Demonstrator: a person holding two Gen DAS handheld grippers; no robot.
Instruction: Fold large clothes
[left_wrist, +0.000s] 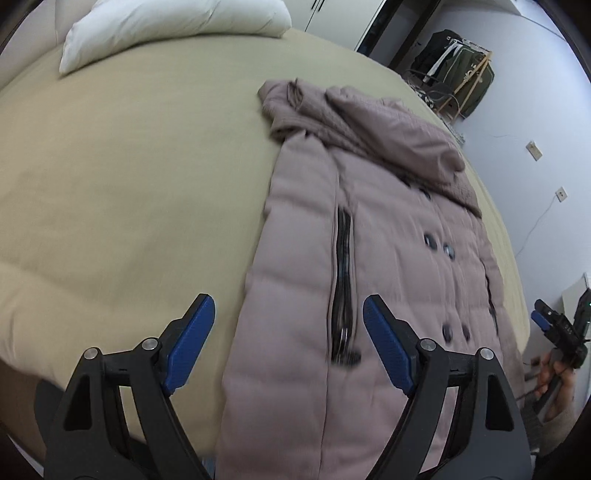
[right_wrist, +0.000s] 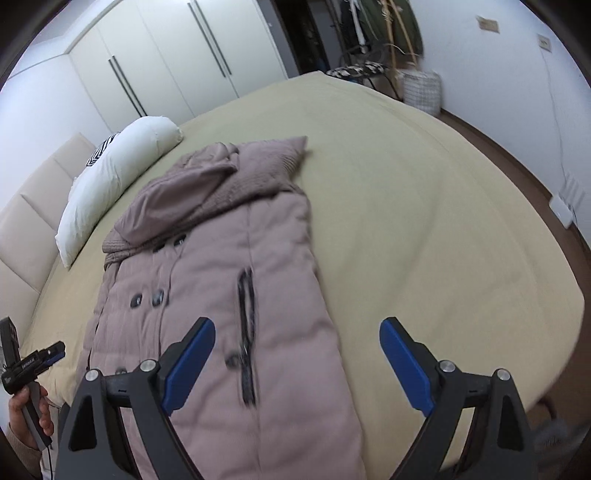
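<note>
Your left gripper (left_wrist: 288, 347) and right gripper (right_wrist: 297, 365) both hang spread wide, gripping nothing. The coat (left_wrist: 369, 258) lies narrowed lengthwise by the bed's (left_wrist: 129, 184) near edge; crosswise folding looks left.

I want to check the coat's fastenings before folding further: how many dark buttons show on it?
6 in the left wrist view on the coat: two by the hood's edge, two mid-front, two nearer. Folds may hide more.

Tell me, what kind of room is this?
Most likely a bedroom: a big bed with a white pillow, tall white wardrobes, and a puffy coat spread out for folding.
</note>
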